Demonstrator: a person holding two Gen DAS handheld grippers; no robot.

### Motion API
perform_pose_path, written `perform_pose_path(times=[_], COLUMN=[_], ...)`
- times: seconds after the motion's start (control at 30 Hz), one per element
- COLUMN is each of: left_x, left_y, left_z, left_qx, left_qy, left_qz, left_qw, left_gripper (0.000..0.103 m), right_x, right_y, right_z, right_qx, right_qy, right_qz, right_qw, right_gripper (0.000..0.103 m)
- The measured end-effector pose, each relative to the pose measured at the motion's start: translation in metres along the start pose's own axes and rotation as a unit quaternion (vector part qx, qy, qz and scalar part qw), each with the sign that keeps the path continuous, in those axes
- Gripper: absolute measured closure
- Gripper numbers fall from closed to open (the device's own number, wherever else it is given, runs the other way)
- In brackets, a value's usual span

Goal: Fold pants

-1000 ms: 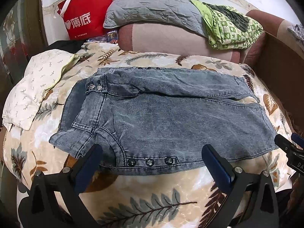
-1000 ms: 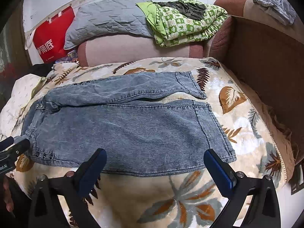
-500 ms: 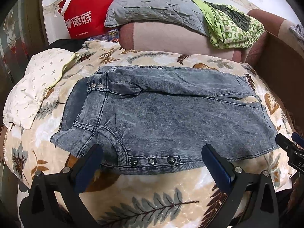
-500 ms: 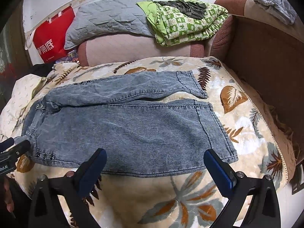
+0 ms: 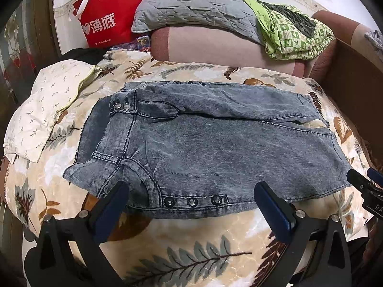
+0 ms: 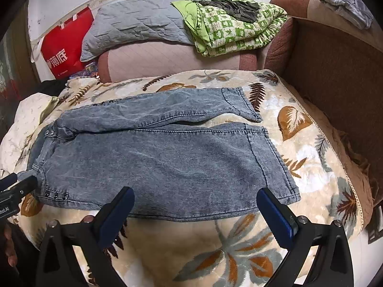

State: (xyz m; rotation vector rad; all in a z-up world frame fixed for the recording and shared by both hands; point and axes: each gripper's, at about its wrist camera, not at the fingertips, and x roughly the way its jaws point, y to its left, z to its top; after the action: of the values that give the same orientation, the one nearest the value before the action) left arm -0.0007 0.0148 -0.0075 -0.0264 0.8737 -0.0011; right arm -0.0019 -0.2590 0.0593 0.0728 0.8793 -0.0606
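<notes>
The fingers of the left gripper (image 5: 191, 198) and the right gripper (image 6: 195, 203) are held spread wide, nothing pinched, just short of the near edge of the pants (image 5: 215, 153). The pants are laid flat on the leaf-patterned blanket (image 6: 203, 246), waist at the left.

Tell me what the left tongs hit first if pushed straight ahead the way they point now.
Probably the jeans. The left tongs are open and aimed at the near edge by the three studs, with only leaf-print blanket in between. How high they sit above the fabric is unclear.
</notes>
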Motion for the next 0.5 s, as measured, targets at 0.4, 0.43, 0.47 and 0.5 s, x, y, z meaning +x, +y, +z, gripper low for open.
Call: perform_pose_path(times=[0.4, 0.43, 0.47, 0.5], left_x=[0.013, 0.014, 0.015, 0.018], left_y=[0.023, 0.027, 0.034, 0.043], left_z=[0.002, 0.003, 0.003, 0.004], left_qx=[-0.008, -0.011, -0.015, -0.022], left_qy=[0.019, 0.019, 0.019, 0.021], left_qz=[0.003, 0.005, 0.007, 0.010], left_qw=[0.9998, 0.9997, 0.9997, 0.9995], left_gripper=[0.000, 0.000, 0.000, 0.000], right_x=[0.009, 0.009, 0.010, 0.013], right_y=[-0.050, -0.064, -0.076, -0.095], right_z=[-0.009, -0.011, -0.013, -0.015], right_qx=[0.053, 0.070, 0.084, 0.111], right_qy=[0.032, 0.034, 0.038, 0.048], right_qz=[0.004, 0.001, 0.000, 0.005], right_qw=[0.998, 0.997, 0.996, 0.993], right_gripper=[0.000, 0.000, 0.000, 0.000])
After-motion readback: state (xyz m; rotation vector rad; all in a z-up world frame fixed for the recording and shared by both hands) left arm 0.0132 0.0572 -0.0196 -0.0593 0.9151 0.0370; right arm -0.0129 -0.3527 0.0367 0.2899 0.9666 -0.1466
